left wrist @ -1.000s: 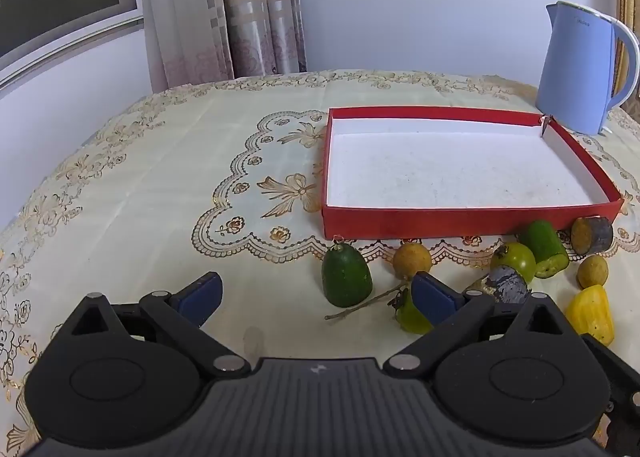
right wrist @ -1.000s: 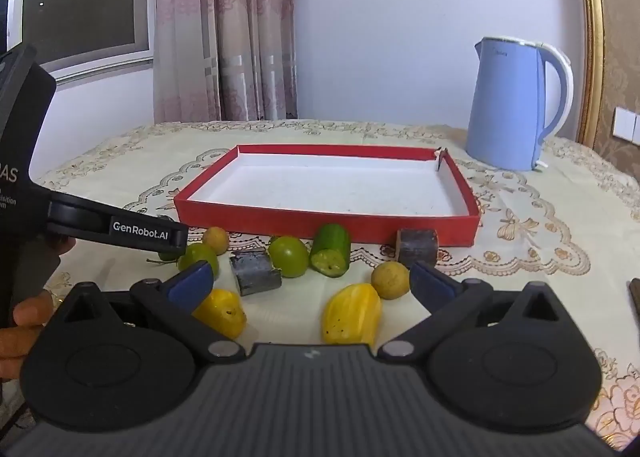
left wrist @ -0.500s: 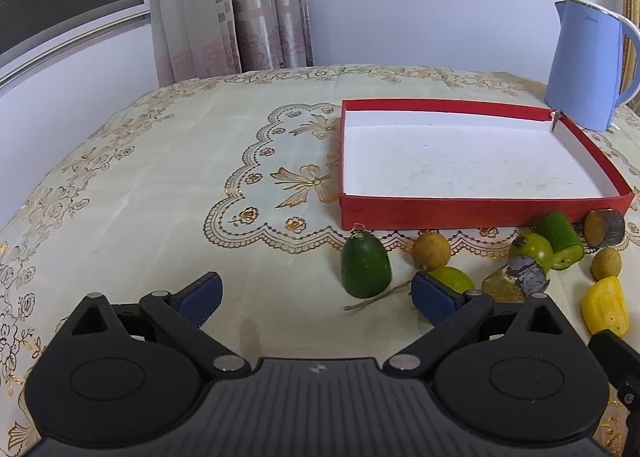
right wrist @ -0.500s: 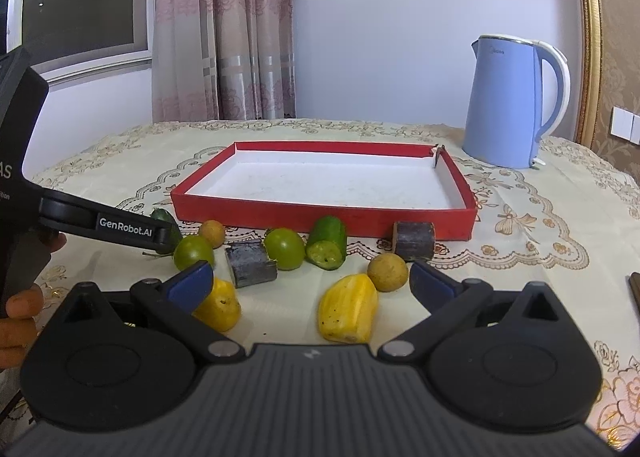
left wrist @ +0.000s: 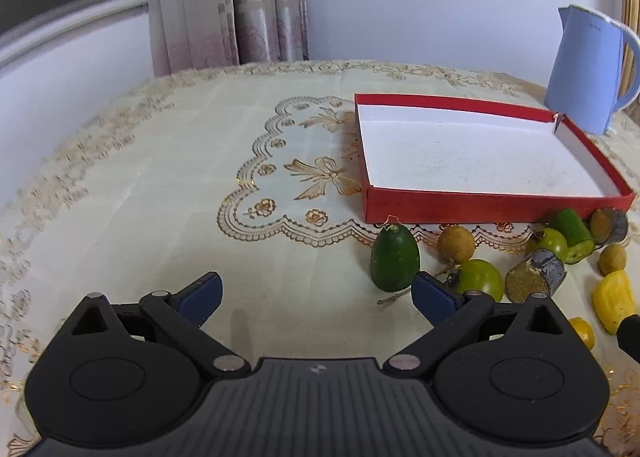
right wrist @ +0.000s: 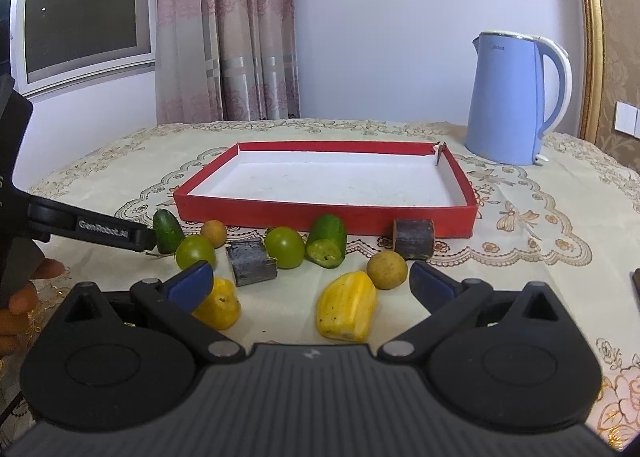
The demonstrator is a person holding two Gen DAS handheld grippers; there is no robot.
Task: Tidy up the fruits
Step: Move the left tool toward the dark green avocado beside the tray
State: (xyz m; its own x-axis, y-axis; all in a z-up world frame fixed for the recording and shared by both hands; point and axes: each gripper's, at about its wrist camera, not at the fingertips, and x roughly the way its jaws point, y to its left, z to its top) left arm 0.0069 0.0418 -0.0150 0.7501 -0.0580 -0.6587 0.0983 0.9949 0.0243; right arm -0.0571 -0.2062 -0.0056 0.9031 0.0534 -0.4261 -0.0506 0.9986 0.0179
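- While both tongs gape wide and hold nothing, the left gripper (left wrist: 316,295) hovers near the dark green egg-shaped fruit (left wrist: 394,257); the right gripper (right wrist: 310,283) hovers over the yellow ridged fruit (right wrist: 347,307).
- Ten fruits lie on the cloth near the shallow red cardboard tray (right wrist: 320,213): two yellow, two round green (right wrist: 285,247), two tan, two grey-skinned chunks (right wrist: 251,262), two dark green.
- Only the right view shows a person's fingers (right wrist: 24,293) and the whole pale blue electric kettle (right wrist: 516,99).
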